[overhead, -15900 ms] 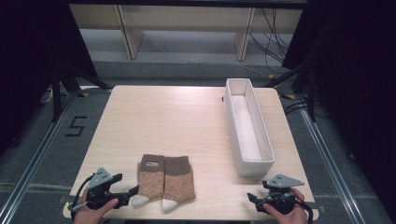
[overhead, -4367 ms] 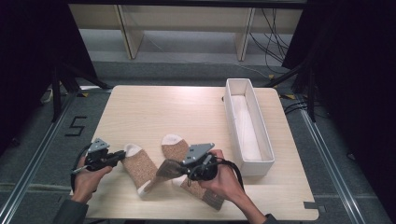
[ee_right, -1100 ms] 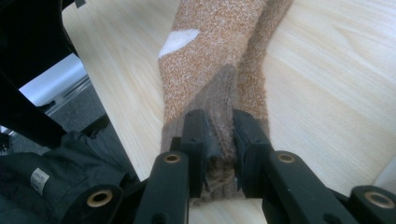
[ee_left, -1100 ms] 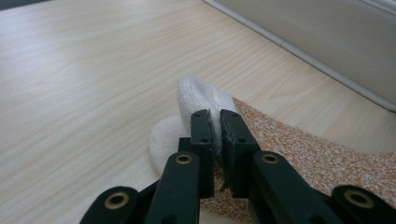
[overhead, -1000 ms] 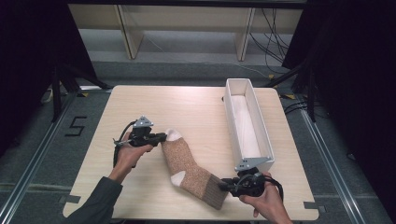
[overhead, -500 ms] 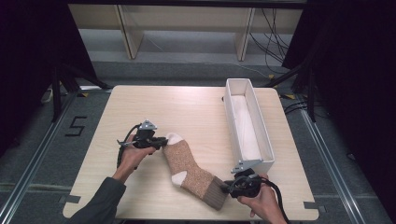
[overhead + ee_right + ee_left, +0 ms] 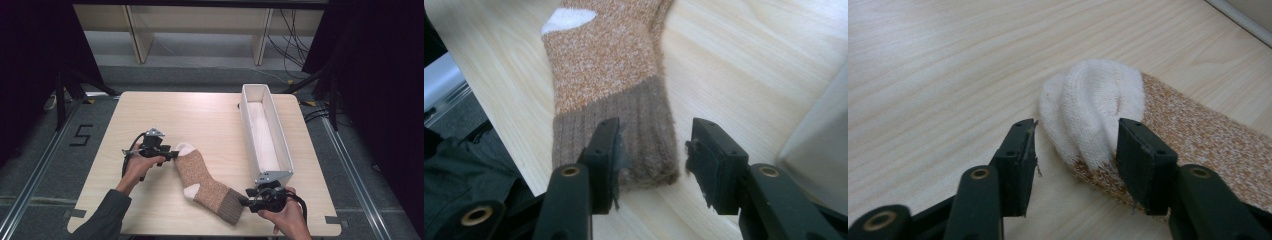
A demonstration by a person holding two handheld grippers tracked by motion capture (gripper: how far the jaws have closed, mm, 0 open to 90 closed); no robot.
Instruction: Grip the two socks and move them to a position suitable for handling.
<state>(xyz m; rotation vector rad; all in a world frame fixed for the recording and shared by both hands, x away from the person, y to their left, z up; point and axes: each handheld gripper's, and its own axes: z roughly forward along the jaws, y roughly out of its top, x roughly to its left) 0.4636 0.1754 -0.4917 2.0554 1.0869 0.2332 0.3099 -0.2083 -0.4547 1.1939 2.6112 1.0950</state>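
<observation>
We see the sock (image 7: pixel 206 182) lying flat on the table (image 7: pixel 215 115). Our left claw (image 7: pixel 1075 145) has just been opening, released around its white toe; our right claw (image 7: pixel 654 150) likewise, at its cuff.

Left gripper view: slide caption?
Open hand-held gripper at the white toe of a brown sock lying on the table.

High view looks forward and down over your table (image 7: pixel 210 115). Each gripper view sits close, looking along its own fingers: left at the sock (image 7: pixel 1098 107) toe, right at its cuff. All three share that sock.
</observation>
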